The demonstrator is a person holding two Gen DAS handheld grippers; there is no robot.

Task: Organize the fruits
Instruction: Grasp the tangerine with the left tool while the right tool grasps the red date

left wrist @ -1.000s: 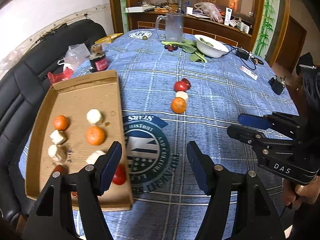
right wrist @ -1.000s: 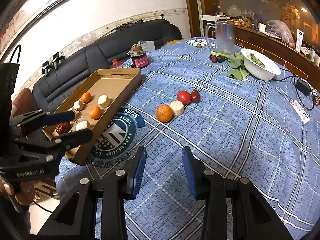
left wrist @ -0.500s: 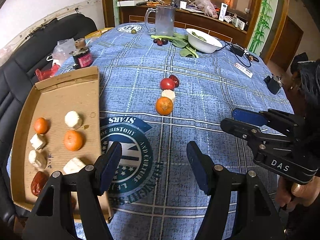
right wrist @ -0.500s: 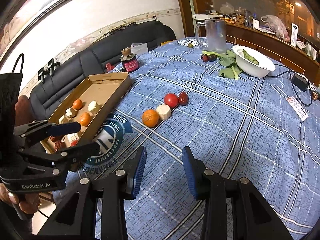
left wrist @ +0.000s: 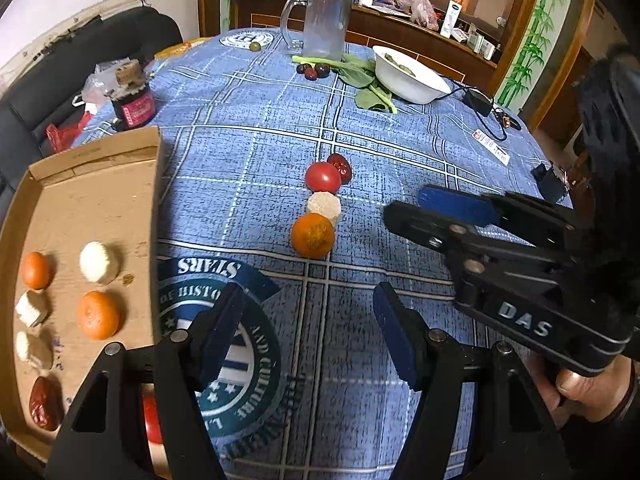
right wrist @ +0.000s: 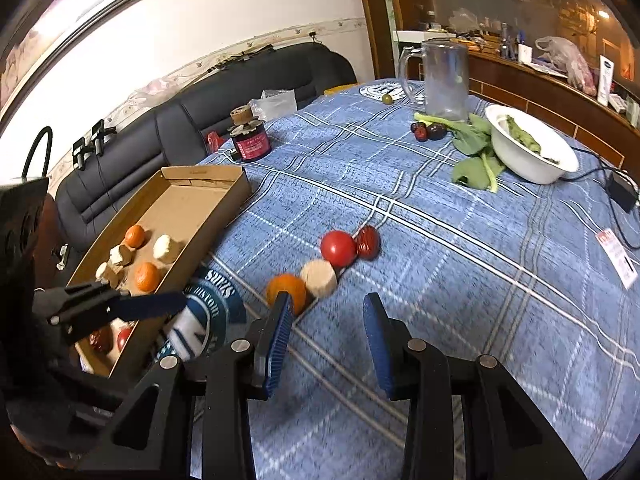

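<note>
A row of fruit lies mid-table: an orange (left wrist: pixel 312 236) (right wrist: pixel 286 289), a pale round piece (left wrist: pixel 323 207) (right wrist: pixel 318 278), a red tomato (left wrist: pixel 322 177) (right wrist: pixel 338 247) and a red date (left wrist: pixel 340 167) (right wrist: pixel 367 242). A cardboard tray (left wrist: pixel 84 208) (right wrist: pixel 188 204) at the left holds oranges, pale pieces, a date and a tomato. My left gripper (left wrist: pixel 306 332) is open and empty, just short of the orange. My right gripper (right wrist: pixel 326 336) is open and empty, its left finger beside the orange; it also shows in the left wrist view (left wrist: pixel 448 212).
A white bowl (left wrist: pixel 408 76) (right wrist: pixel 528 148) with greens, a glass mug (left wrist: pixel 322 24) (right wrist: pixel 444 80), dark plums (left wrist: pixel 314 71) and a red-labelled jar (left wrist: pixel 132 100) (right wrist: pixel 250 140) stand at the back. A charger and cable (left wrist: pixel 480 100) lie at the right. A black sofa (right wrist: pixel 200 108) borders the left edge.
Both grippers have moved forward toward the row of fruit. The left gripper has swung right, away from the tray. Both stay open and empty.
</note>
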